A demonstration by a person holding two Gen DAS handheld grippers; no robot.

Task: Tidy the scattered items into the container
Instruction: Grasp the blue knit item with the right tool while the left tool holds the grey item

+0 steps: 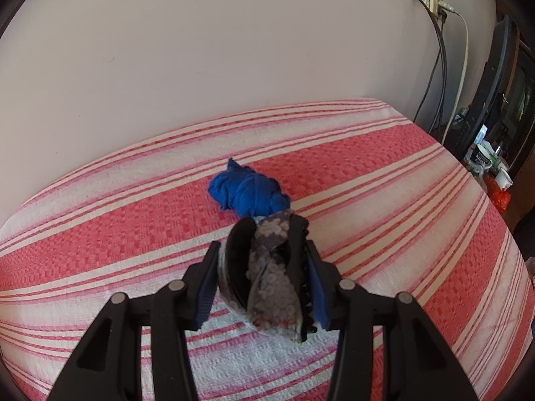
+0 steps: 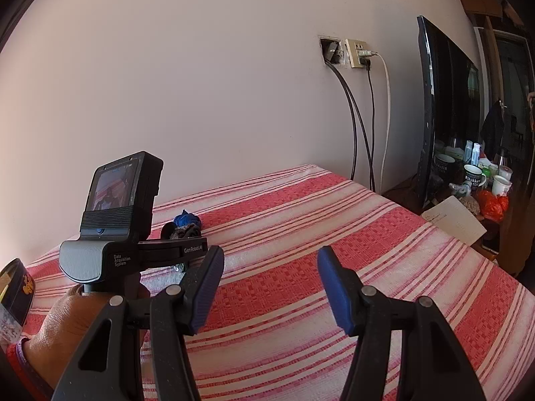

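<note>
My left gripper (image 1: 264, 250) is shut on a small bundle (image 1: 267, 277): a black toothed clip with grey flower-patterned fabric wrapped in it. It hangs just above the red and white striped bedspread (image 1: 384, 180). A crumpled blue cloth (image 1: 247, 190) lies on the bed right behind the bundle. In the right wrist view the same blue cloth (image 2: 187, 219) and bundle (image 2: 184, 230) show beyond the left device, which a hand (image 2: 67, 317) holds. My right gripper (image 2: 271, 257) is open over bare bedspread, with nothing between its fingers. A dark-rimmed container (image 2: 16, 287) is cut off at the left edge.
The bed stands against a pale wall (image 2: 234, 83). Cables (image 2: 361, 133) hang from a wall socket by its far right corner. Beyond the right side are a flat screen (image 2: 444, 117), mugs and bottles (image 2: 474, 173), and a sheet of paper (image 2: 454, 220).
</note>
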